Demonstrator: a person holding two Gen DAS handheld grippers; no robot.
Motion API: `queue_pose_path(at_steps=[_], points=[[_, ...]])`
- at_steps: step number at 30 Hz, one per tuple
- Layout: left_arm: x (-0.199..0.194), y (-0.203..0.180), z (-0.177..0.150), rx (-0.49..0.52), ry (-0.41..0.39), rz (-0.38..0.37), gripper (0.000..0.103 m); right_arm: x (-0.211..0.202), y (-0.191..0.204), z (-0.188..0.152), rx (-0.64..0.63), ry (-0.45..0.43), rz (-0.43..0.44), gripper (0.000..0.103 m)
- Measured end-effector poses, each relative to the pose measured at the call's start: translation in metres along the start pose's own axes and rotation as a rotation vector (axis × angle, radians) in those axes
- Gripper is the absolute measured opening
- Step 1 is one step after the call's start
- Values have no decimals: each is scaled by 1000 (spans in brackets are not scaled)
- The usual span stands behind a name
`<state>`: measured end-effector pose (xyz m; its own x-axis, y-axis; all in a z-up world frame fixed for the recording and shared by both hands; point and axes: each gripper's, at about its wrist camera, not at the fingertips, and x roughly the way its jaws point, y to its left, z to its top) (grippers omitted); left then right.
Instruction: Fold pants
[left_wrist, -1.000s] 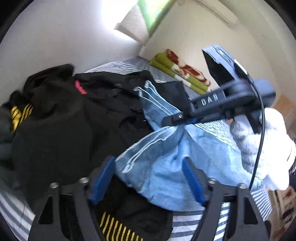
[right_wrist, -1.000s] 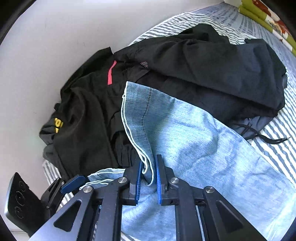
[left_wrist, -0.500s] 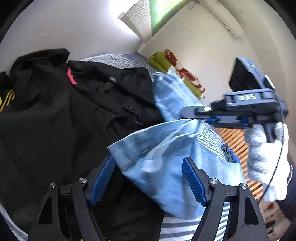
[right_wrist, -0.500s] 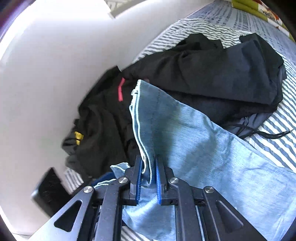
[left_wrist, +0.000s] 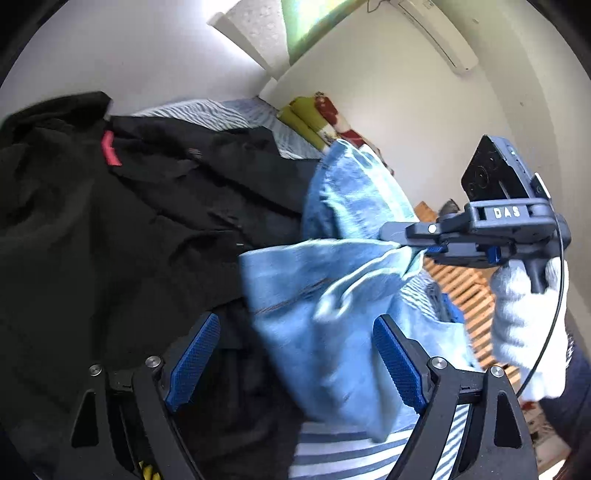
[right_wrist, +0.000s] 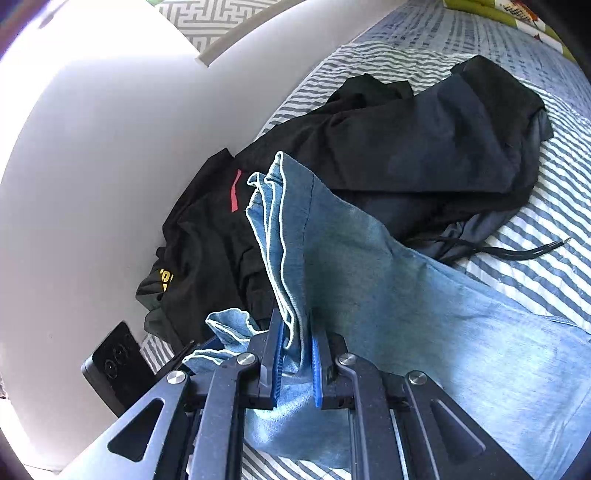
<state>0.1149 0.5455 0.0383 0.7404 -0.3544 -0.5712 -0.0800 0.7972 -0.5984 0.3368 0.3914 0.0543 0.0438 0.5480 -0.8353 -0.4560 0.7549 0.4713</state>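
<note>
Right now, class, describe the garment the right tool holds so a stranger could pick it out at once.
Start at the striped bedsheet beside the white wall. A heap of black clothes lies on it, and the light blue jeans drape across that heap. They are the only pale denim, their pale-edged hem pinched in the right tool.

A bed covered by a blue-and-white striped sheet is set against a plain white wall. A cream wall is seen beyond, where a white air-conditioning unit is mounted high. Bright daylight is admitted through a window. A slatted wooden surface is visible beside the bed.
</note>
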Motion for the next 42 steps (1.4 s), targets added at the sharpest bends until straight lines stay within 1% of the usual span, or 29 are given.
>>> queue_pose_path(at_steps=[2,3,4,5,6,9,10,12,13,14,17,18,19,20,22,24,26,29,31,32,33,34,36,38,39,41,42], points=[[5,-2,4,-19,-5,-40,87,2,3,-2,-14,2,-1,11],[7,-3,7,-34,-20,-58,82,2,3,-2,-15,4,0,11],[6,-5,8,-43,-36,-61,58,3,4,-1,-16,5,-1,11],[5,-8,10,-46,-41,-61,40,4,5,1,-17,2,-6,11],[3,-11,10,-40,-45,-44,18,4,5,3,-19,2,-8,11],[-19,-18,2,-40,-100,-31,14,11,11,9,-24,14,-7,12],[-27,-19,-4,-43,-116,-24,13,14,13,11,-25,24,-8,17],[-44,-19,-20,-56,-133,9,12,31,24,18,-41,72,-36,31],[-52,-17,-29,-72,-141,31,11,40,32,20,-63,86,-62,42],[-58,-12,-38,-106,-144,49,11,51,44,23,-100,95,-90,44],[-65,10,-63,-265,-87,83,10,81,77,24,-188,136,-140,44],[-67,19,-71,-333,-68,78,10,90,87,22,-212,157,-150,44],[-67,25,-77,-388,-59,74,10,102,101,19,-254,185,-186,44],[-67,29,-83,-421,-52,69,10,109,110,17,-281,196,-218,44],[-65,27,-89,-400,-42,95,10,124,123,14,-325,206,-314,44],[-65,25,-92,-386,-56,87,10,135,132,16,-357,209,-394,44],[-62,24,-94,-373,-71,107,10,143,131,21,-340,249,-402,45],[-57,28,-92,-353,-50,125,10,158,130,25,-308,291,-451,45],[-57,38,-92,-392,-39,118,13,168,131,22,-328,308,-514,45],[-56,42,-92,-404,-27,120,14,173,131,20,-346,301,-568,45],[-55,45,-94,-414,-12,123,21,174,131,19,-350,299,-575,45],[-54,46,-95,-419,-2,123,21,174,130,18,-354,302,-568,45],[-57,44,-96,-409,8,109,21,166,126,21,-349,277,-537,45],[-61,37,-98,-376,-1,103,21,144,118,30,-328,212,-456,45],[-63,33,-96,-357,-5,106,21,133,111,36,-313,184,-433,45],[-65,31,-99,-343,-3,102,20,111,93,52,-272,97,-395,45],[-66,31,-100,-345,-1,95,20,103,86,57,-259,62,-396,45]])
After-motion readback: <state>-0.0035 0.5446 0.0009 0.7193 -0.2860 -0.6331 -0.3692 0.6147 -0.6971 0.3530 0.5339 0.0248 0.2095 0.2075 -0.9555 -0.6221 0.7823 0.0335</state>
